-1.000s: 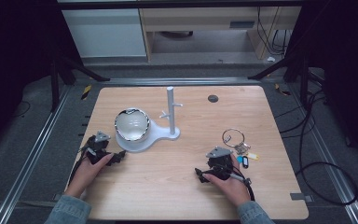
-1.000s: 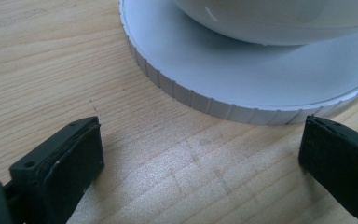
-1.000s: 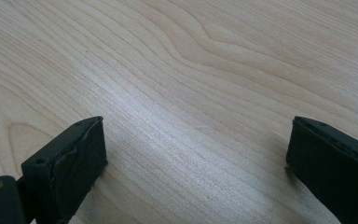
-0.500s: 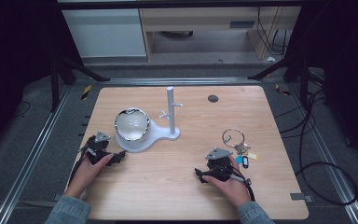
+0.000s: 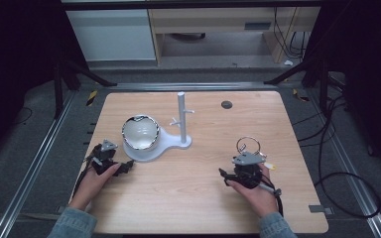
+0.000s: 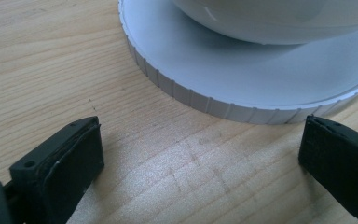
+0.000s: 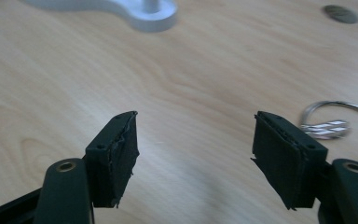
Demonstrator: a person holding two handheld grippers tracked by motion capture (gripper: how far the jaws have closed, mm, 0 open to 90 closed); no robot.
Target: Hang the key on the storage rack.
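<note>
The key ring point(image 5: 248, 146) lies on the table point(image 5: 203, 198) at right of centre in the high view, just above the right gripper point(image 5: 226, 174); its jaws, spread with nothing between, have just been closing; the left gripper point(image 5: 127, 166), lower left, gapes empty beside the white stand point(image 5: 171, 144).
</note>
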